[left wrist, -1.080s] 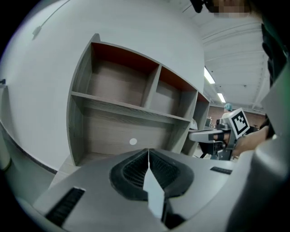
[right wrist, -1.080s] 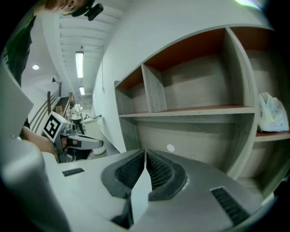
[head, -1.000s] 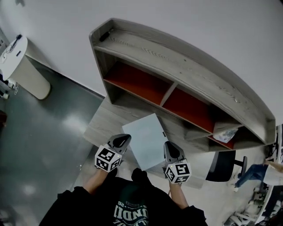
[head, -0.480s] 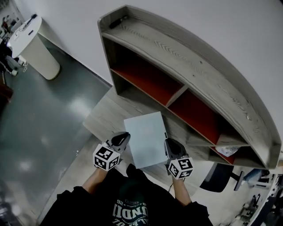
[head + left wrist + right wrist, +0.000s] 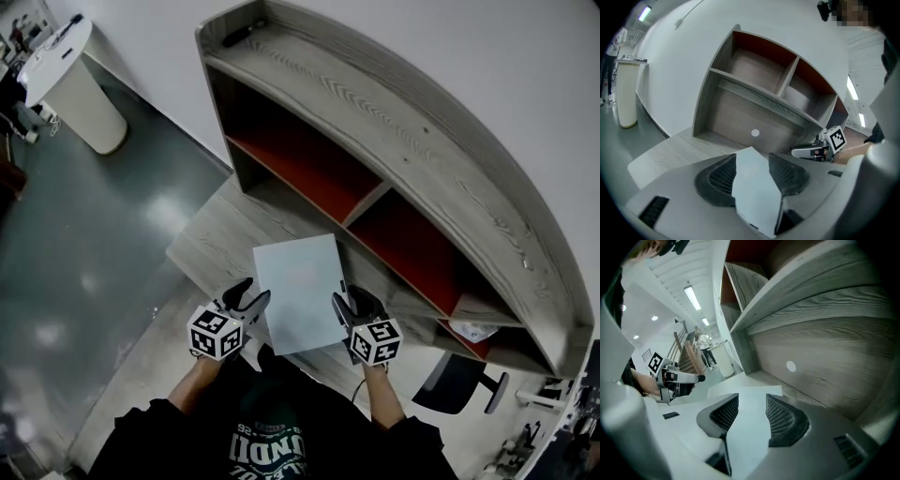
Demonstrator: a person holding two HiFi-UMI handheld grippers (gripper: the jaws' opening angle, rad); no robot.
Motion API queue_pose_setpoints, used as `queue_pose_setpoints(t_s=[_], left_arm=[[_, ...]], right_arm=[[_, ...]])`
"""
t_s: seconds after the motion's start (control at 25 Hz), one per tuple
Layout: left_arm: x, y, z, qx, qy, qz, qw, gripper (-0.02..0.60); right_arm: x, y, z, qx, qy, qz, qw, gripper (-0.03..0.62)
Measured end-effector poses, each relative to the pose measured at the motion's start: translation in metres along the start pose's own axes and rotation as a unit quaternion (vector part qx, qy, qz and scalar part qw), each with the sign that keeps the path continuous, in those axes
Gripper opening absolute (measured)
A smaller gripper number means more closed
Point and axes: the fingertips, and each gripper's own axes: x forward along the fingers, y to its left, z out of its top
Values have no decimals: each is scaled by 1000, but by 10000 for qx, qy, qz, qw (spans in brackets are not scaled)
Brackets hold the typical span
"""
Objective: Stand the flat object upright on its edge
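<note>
The left gripper [image 5: 246, 298] had its jaws apart, having just been opening, and the left edge of the white flat board [image 5: 298, 292] sat in the gap without the pads pressing on it. The right gripper [image 5: 345, 305] matched it on the other side: jaws spread, just opened, with the board's right edge between them and loose. Each gripper carried its marker cube [image 5: 216, 333] toward the person, whose dark sleeves filled the bottom of the head view.

The board lay roughly flat, not on edge, over the near part of a pale wood-grain desktop [image 5: 211, 248]; its near edge reached past the desktop's front toward the person. Whether it rested fully on the wood could not be told.

Behind the desktop stood a grey wooden shelf unit [image 5: 394, 131] with open compartments backed in red [image 5: 309, 164]. A plain white wall [image 5: 469, 56] rose behind it. To the left stretched a dark glossy floor [image 5: 84, 281] with a white round pedestal [image 5: 80, 89], and a black office chair [image 5: 450, 384] stood at the lower right.
</note>
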Motion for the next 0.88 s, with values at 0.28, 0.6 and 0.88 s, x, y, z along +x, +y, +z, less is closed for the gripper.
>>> queue_pose_setpoints(t_s=[0.28,0.6,0.88], left_arm=[[14,7,-25,-565,197,83,9982,288],[33,10,-65,-1330,477,142,9899,345],[42,22,-97,-2097,636,234,9754,357]], right_arm=[[18,-13,-21,374,508,370,9973,235],[30,-38,-42,657,877,380,9933,247],[47,-47,-64,901,1208,479,9874,250]])
